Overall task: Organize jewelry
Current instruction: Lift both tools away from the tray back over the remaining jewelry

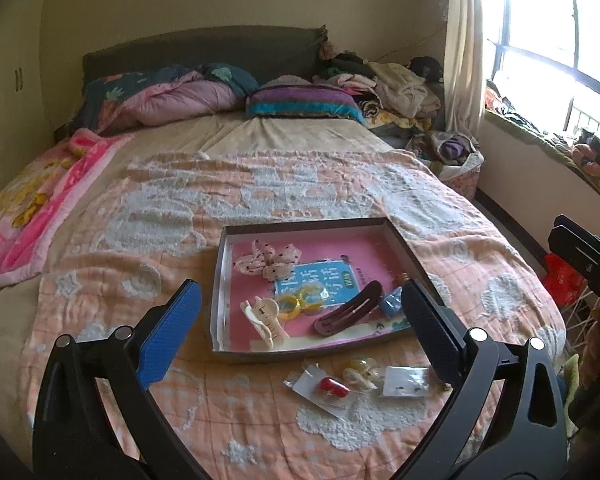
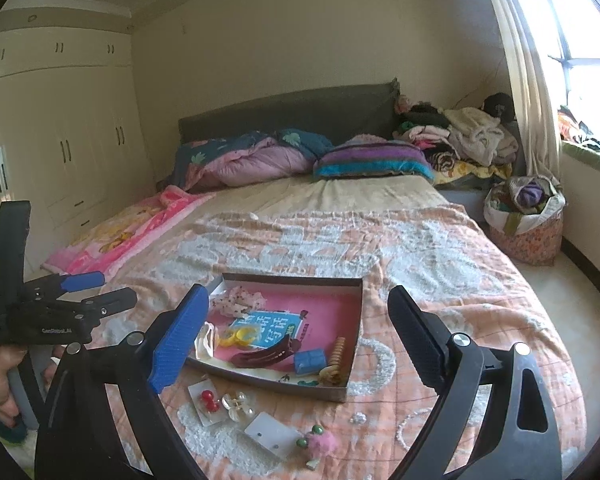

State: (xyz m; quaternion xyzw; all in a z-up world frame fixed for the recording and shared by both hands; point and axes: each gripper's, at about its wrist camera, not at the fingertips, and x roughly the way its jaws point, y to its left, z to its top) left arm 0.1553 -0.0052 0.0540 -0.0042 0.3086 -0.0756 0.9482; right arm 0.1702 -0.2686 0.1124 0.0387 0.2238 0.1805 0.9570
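A shallow pink-lined box (image 1: pixel 396 236) (image 2: pixel 354 390) lies on the bed and holds a dotted bow (image 1: pixel 268 262), a yellow ring piece (image 1: pixel 302 300), a cream claw clip (image 1: pixel 266 318), a dark maroon clip (image 1: pixel 350 312) and a blue block (image 2: pixel 310 361). In front of it on the blanket lie red earrings on a card (image 1: pixel 334 387) (image 2: pixel 208 398), a clear clip (image 1: pixel 360 372) (image 2: pixel 238 402), a white earring card (image 1: pixel 406 382) (image 2: pixel 272 434) and a pink pom-pom piece (image 2: pixel 320 442). My left gripper (image 1: pixel 300 320) and right gripper (image 2: pixel 296 328) are both open and empty above them.
The peach blanket (image 1: pixel 260 200) covers the bed, with pillows (image 1: pixel 300 104) and piled clothes (image 1: pixel 396 84) at the headboard. A pink blanket (image 1: pixel 32 208) lies on the left. A fabric basket (image 2: pixel 528 220) stands on the floor at the right. Wardrobes (image 2: pixel 60 140) line the left wall.
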